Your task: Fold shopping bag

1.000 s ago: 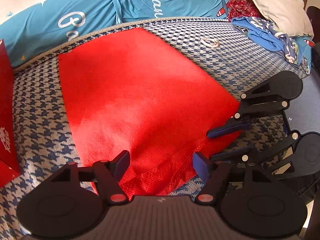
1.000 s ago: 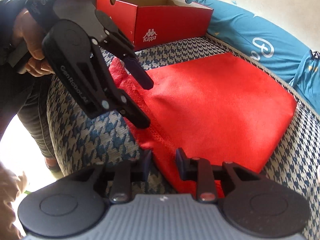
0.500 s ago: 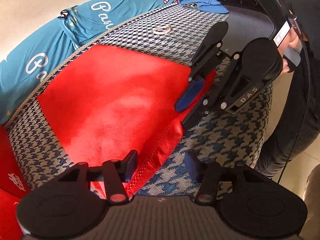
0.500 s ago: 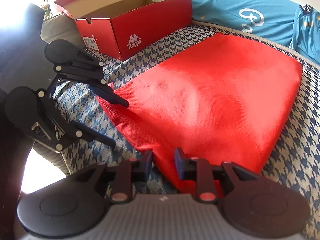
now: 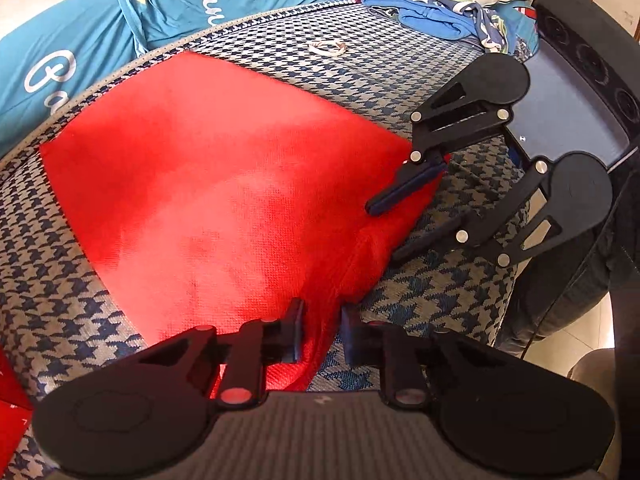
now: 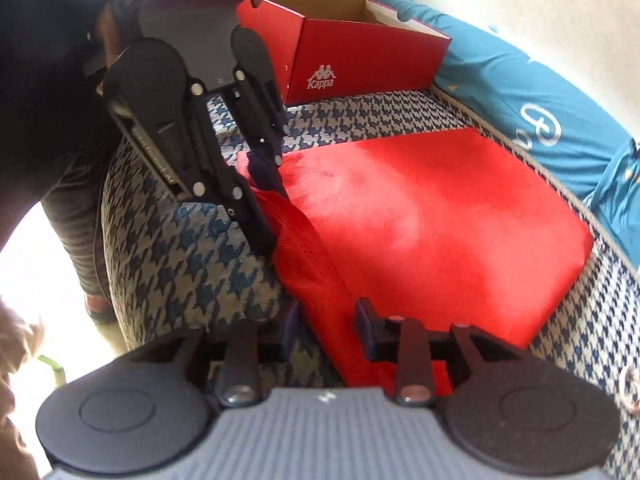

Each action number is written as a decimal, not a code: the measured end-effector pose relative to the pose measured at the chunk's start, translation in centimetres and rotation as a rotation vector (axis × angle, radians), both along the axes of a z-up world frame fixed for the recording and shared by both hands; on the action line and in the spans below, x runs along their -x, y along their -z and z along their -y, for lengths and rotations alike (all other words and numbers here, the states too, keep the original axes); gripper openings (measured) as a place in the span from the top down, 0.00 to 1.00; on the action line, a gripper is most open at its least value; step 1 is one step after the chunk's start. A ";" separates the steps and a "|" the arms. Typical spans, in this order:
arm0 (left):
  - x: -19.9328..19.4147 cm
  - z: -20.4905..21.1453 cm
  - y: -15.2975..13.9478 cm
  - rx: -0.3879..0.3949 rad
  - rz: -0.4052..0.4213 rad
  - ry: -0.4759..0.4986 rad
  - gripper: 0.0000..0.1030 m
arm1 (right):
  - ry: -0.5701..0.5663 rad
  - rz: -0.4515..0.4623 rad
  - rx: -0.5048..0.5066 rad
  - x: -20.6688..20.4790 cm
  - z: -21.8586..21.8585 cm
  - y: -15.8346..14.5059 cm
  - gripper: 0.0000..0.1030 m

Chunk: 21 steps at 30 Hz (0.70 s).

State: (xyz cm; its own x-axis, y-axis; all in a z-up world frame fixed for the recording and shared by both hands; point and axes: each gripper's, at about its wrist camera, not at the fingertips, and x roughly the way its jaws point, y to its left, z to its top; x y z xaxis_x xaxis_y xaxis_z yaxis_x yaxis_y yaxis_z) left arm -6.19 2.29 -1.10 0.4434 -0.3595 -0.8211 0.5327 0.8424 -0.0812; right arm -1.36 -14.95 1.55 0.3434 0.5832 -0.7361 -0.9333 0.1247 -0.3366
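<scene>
- Both pairs of jaws stand apart, each straddling the near hem of the one red shopping bag [image 5: 224, 200] without clamping it.
- Left gripper [image 5: 322, 330]: two fingers either side of a raised fold of red fabric at the bag's near corner, a gap showing on each side.
- Right gripper [image 6: 326, 326]: two fingers wide apart over the bag's other near corner, one above the houndstooth cover, the other above red cloth.
- One bag only, lying flat on the blue-and-white houndstooth cushion [image 5: 400, 80], its near edge bunched between the two tools and close to the cushion's front edge.
- One open red shoe box [image 6: 360, 52], marked Kappa, stands on the cushion beyond the bag, apart from it.
- One teal printed cloth [image 5: 80, 40] runs along the cushion's far edge.
- One small pale ring-like item [image 5: 328, 48] lies on the cushion, well apart from the bag; what it is cannot be told.
</scene>
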 end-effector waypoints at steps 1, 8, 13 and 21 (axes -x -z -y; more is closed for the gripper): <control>-0.1 0.0 0.0 0.003 -0.003 0.001 0.84 | -0.010 0.026 0.003 0.4 -0.1 0.1 0.72; -0.5 -0.3 -0.2 0.030 -0.031 0.014 0.84 | -0.053 0.102 -0.019 2.2 -0.9 -0.2 0.79; -1.4 -1.0 -0.3 0.068 -0.068 0.025 0.83 | -0.081 0.103 -0.007 2.5 -1.8 0.2 0.87; -1.7 -1.7 -0.3 0.103 -0.097 0.030 0.83 | -0.096 0.116 -0.062 3.5 -1.8 -1.2 0.90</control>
